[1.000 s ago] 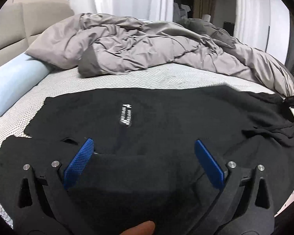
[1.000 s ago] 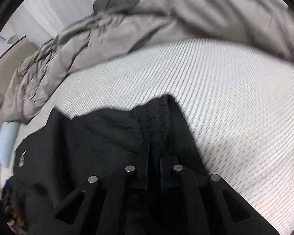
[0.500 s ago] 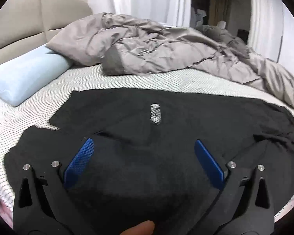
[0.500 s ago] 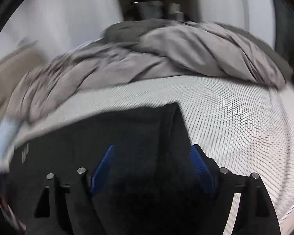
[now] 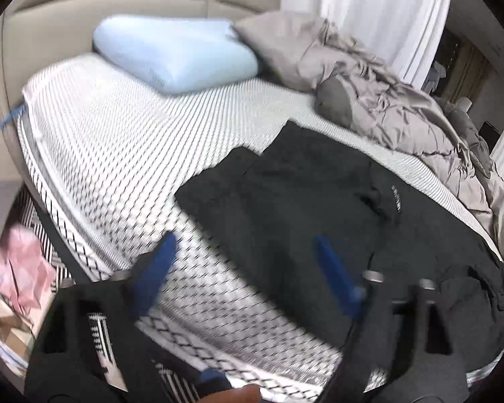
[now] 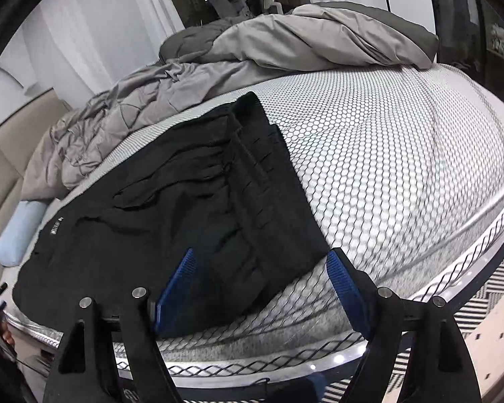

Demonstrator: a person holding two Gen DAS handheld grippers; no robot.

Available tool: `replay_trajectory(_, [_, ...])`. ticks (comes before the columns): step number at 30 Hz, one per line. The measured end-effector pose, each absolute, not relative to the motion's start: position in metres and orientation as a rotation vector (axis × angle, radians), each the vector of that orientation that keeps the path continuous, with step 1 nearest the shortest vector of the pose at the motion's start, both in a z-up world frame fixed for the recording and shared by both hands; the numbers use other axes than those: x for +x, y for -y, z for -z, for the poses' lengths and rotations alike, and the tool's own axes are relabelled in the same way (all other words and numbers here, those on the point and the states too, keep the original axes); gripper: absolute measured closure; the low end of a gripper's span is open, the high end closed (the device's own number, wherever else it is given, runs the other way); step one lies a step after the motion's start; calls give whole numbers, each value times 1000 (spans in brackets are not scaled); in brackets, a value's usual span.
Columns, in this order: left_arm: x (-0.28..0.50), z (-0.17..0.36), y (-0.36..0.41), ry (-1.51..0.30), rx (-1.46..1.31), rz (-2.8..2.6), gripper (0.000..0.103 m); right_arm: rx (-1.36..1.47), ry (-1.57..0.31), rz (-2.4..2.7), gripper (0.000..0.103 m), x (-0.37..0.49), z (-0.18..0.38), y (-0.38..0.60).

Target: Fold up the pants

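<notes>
Pants: the black pants (image 6: 171,221) lie flat on the mattress (image 6: 403,154) near its front edge, legs laid one over the other lengthwise, so the first fold looks done.
Waistband: the gathered waist end (image 6: 268,184) sits nearest the right gripper (image 6: 262,288), on the side away from the pillow (image 5: 174,53).
Leg ends: the cuffs (image 5: 238,174) point toward the pillow and headboard, slightly offset from each other.
Right gripper: released, jaws wide, hovering over the waist corner with nothing pinched between the pads.
Left gripper (image 5: 242,275): jaws closing, blurred; only bare mattress and the pants' edge show between them, and the pads press on nothing.
Duvet (image 6: 285,43): bunched at the far side, clear of the pants.
Left to do: the crosswise folds, bringing cuffs toward waist, appear not yet begun.
</notes>
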State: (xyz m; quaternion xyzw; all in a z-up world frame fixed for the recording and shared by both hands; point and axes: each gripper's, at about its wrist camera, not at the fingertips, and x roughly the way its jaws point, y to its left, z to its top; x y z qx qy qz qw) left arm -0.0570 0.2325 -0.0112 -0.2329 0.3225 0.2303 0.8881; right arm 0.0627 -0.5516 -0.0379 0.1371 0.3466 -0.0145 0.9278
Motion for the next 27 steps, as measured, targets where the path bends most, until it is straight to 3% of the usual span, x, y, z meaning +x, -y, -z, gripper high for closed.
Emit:
replay_trajectory(4, [-53,33,-245,-741,-580,-374,48,314,-718,13,22,48,49,551])
replay_trajectory(10, [-33,61,-261,-745,-721,-343,52,388,-720,3,22,33,60,559])
replay_trajectory(11, [-32,63,-267,-721,-756,-335,63,396,-722,3,22,31,62,560])
replay_trajectory(12, [-29,64,-271,-715,-774,-340,80,406,-727,4,22,28,63,562])
replay_trajectory(14, [-32,66,-282,-688,-801,-364,101,422,-733,6,22,20,67,566])
replay_trajectory(22, [-42,42,-272,-621,-729,-373,102,546,-700,-55,22,3,79,585])
replay_trajectory(27, [-31,32,-267,-638,-695,-384,102,645,-630,-103,28,36,80,587])
